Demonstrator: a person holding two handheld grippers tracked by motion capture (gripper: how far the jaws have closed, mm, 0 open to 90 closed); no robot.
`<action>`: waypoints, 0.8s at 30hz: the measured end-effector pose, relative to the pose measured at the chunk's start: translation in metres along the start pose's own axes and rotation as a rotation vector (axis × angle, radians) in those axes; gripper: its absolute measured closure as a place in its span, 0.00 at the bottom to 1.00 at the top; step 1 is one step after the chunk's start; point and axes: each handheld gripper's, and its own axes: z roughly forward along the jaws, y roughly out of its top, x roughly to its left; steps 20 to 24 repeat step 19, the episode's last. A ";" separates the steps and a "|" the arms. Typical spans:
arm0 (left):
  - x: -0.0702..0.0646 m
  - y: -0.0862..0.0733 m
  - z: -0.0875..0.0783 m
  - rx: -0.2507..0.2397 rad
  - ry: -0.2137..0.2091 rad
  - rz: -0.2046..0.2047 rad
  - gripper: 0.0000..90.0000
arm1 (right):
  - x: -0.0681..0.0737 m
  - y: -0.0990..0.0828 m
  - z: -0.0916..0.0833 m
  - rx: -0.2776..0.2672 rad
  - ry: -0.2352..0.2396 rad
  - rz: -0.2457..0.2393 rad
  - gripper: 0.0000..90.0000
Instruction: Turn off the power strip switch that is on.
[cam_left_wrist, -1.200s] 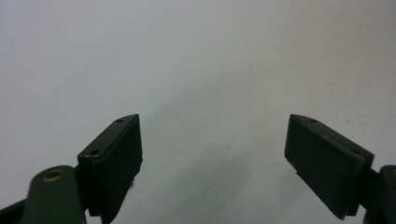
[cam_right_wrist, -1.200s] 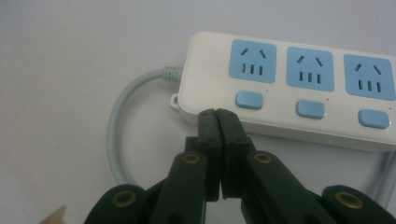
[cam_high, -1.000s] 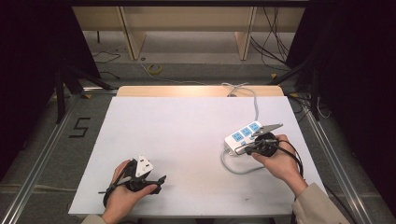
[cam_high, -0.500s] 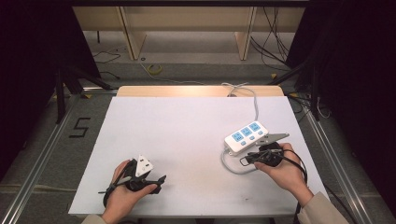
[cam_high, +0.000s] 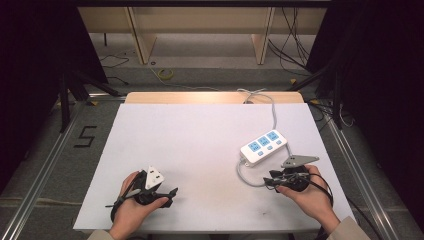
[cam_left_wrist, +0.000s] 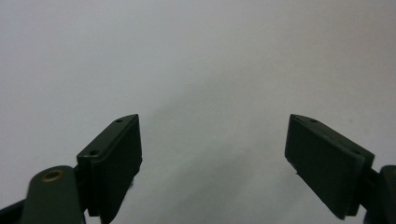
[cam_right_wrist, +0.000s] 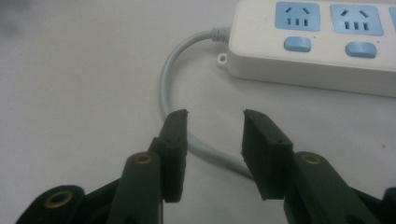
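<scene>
A white power strip (cam_high: 264, 145) with blue sockets lies on the right of the white table (cam_high: 200, 135); in the right gripper view the power strip (cam_right_wrist: 322, 42) is at the top right. Its grey cable (cam_right_wrist: 170, 84) loops off the near end and runs under the gap of my right gripper (cam_right_wrist: 215, 116). The jaws have just been opening and now stand apart, their pads clear of the cable. From above, the right gripper (cam_high: 272, 181) sits just short of the cable loop (cam_high: 242, 175). My left gripper (cam_high: 170, 192) rests at the front left, and the left gripper (cam_left_wrist: 215, 121) is open over bare table.
A second stretch of cable (cam_high: 272, 107) leaves the strip's far end and goes off the back of the table. Black frames and a metal rail (cam_high: 350, 165) flank the table. A wooden strip (cam_high: 210, 97) lines its far edge.
The right hand has drawn back from the near end of the power strip toward the table's front edge, and its jaws have gone from shut to open. The left hand has stayed put.
</scene>
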 end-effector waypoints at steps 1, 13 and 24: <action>0.000 0.000 0.000 0.000 0.000 0.000 0.21 | 0.001 -0.003 0.000 -0.008 -0.003 0.001 0.65; 0.000 0.000 0.000 -0.004 -0.001 0.000 0.21 | 0.009 -0.022 -0.003 -0.103 -0.008 -0.021 0.59; -0.001 0.000 0.001 0.004 -0.007 0.001 0.21 | 0.009 -0.022 -0.001 -0.109 -0.004 -0.035 0.57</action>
